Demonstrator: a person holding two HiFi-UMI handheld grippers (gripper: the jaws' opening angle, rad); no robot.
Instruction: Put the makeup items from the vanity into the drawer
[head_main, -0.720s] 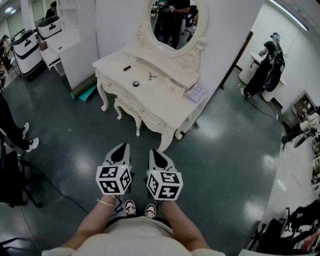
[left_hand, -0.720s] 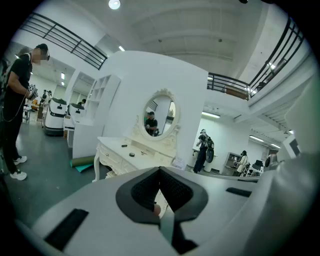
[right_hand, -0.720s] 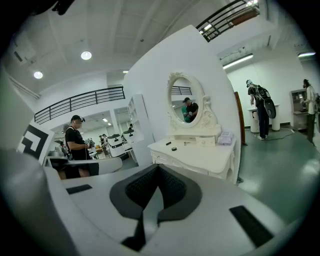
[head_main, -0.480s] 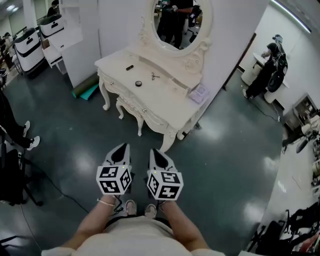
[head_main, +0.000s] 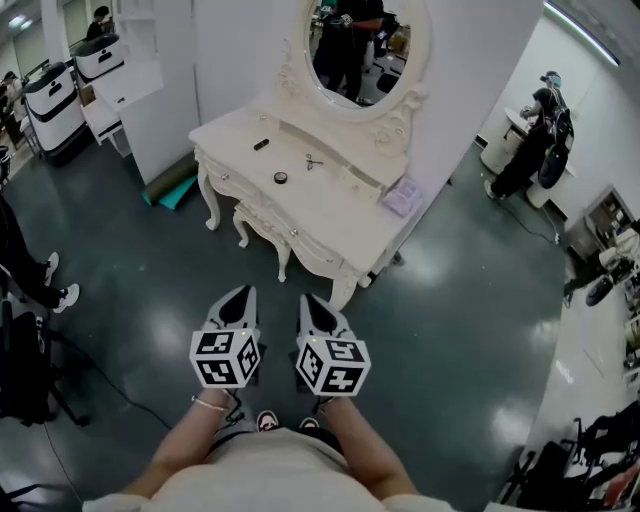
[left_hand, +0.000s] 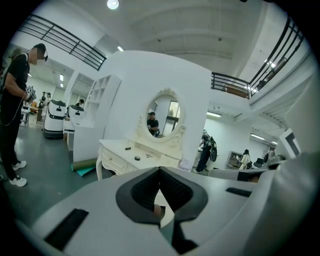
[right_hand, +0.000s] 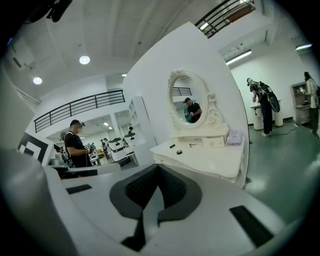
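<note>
A cream vanity (head_main: 335, 218) with an oval mirror (head_main: 362, 45) stands a few steps ahead on the dark floor. On its top lie a small dark tube (head_main: 261, 144), a round black compact (head_main: 281, 178), a metal tool (head_main: 310, 160) and a lavender box (head_main: 402, 196). My left gripper (head_main: 240, 293) and right gripper (head_main: 309, 301) hang side by side above the floor, well short of the vanity. Both are shut with nothing between the jaws. The left gripper view shows the vanity (left_hand: 116, 148) beyond the left gripper (left_hand: 160, 170); the right gripper view shows the vanity (right_hand: 212, 156) past the right gripper (right_hand: 159, 168).
A rolled green mat (head_main: 172, 186) lies by the white partition left of the vanity. White carts (head_main: 48, 92) and a person's legs (head_main: 25, 262) are at the left, a black stand (head_main: 25, 370) at the near left. Another person (head_main: 540, 130) stands far right.
The vanity has shifted a little rightward and downward in the head view. Both grippers keep the same place and stay shut.
</note>
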